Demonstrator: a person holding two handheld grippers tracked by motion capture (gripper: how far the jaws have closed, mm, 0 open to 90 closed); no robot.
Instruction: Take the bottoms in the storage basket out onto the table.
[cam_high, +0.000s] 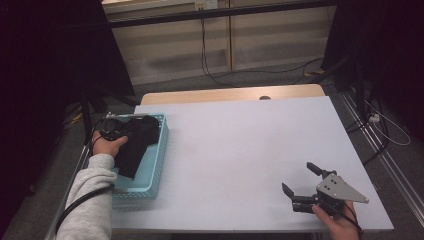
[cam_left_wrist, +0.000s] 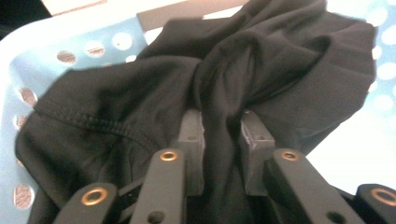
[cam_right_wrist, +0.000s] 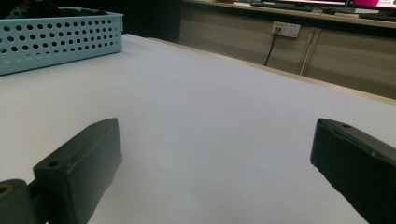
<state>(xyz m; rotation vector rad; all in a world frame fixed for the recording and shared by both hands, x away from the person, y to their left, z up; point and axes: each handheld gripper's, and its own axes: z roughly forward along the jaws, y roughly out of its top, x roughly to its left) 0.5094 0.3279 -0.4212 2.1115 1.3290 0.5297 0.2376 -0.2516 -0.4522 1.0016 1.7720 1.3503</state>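
A grey sleeve (cam_high: 90, 200), black claws with brass screws, grey triangular plate (cam_high: 345, 189).

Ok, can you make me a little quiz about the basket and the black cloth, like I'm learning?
1. True or false: the left hand-held gripper pinches a fold of the black cloth.
2. Where does the cloth lie? A) on the bare table B) in the light blue basket C) on the floor
3. Fill in: the right hand-held gripper has its jaws ____ above the white table.

Key: 1 true; 2 B; 3 open
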